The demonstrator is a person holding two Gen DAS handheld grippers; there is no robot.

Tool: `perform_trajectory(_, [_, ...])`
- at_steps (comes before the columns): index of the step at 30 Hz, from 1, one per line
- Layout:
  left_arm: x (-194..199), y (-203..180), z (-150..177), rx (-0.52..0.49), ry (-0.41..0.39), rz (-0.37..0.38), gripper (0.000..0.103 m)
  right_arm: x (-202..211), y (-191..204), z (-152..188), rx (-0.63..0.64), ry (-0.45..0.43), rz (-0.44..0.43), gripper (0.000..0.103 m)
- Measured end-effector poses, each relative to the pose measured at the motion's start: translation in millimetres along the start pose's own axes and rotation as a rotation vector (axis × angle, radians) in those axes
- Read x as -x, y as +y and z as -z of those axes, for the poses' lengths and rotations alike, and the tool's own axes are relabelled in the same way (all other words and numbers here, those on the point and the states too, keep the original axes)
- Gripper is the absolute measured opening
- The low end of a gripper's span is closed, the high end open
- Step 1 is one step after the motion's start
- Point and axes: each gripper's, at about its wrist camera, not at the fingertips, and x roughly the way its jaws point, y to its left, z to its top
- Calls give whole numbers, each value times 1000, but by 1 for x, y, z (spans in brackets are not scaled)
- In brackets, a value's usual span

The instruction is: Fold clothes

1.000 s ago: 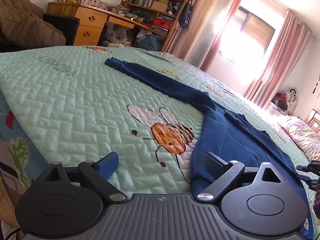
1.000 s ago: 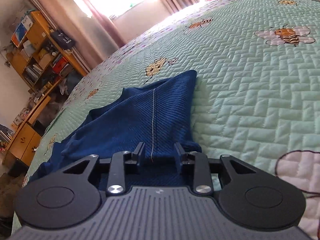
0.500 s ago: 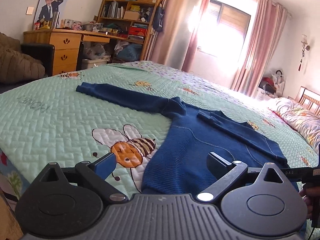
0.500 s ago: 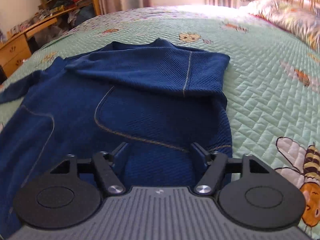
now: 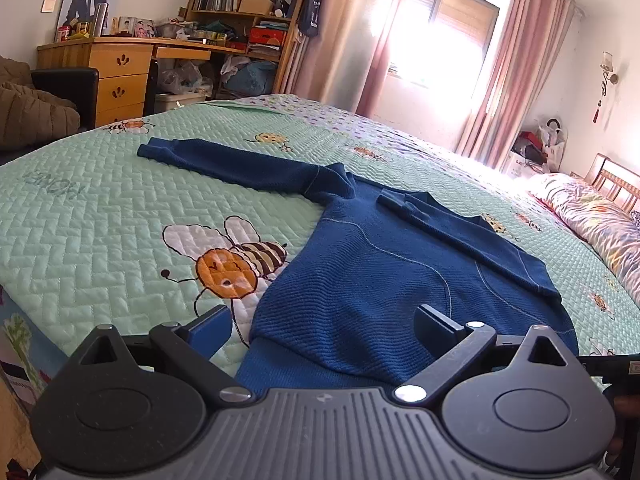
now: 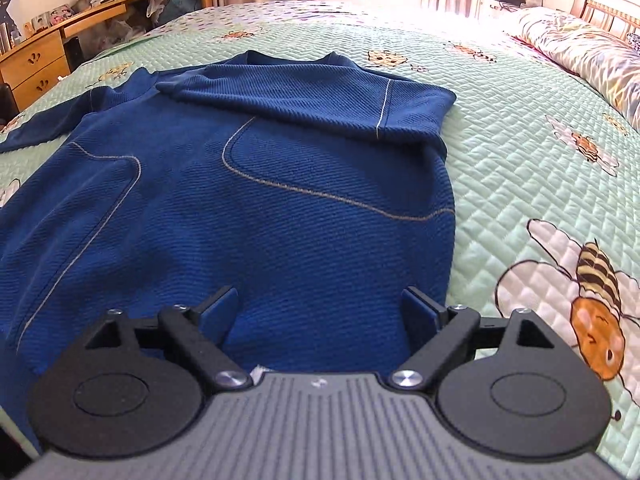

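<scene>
Sweater: a blue knit sweater [image 6: 248, 184] lies flat on the bed, spread ahead of both grippers, its hem nearest them and its collar farthest.
Folded sleeve: one sleeve [image 6: 312, 96] is laid across the chest, ahead of the right gripper and toward the collar.
Open sleeve: the other sleeve [image 5: 224, 164] stretches out flat, far ahead and to the left of the left gripper.
Right gripper: the right gripper [image 6: 320, 314] has just been opening and its jaws stand wide apart; the cloth near the hem lies below and between them, but the pads do not press it.
Left gripper: the left gripper [image 5: 320, 330] is also spread wide, holding nothing, over the sweater's lower left corner; one finger is over the quilt, the other over the knit.
Bedding: a pale green quilt [image 5: 100, 216] with bee patterns lies under everything; a floral pillow [image 6: 580, 52] is far ahead to the right.
Step, as I judge it: one sleeve is in, the outstretched one is still to fold.
Risk: a pinch at the hem could catch only the top layer, or drag the body so the laid sleeve slides off.
Risk: the quilted cover may bunch up if the pads dig into it along with the knit.
</scene>
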Motion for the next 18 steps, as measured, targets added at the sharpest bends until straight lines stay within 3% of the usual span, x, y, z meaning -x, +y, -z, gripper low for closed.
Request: perform_trajectory(18, [-8, -22, -4, -70, 45, 35, 100, 13, 2, 14, 12, 7, -4, 89])
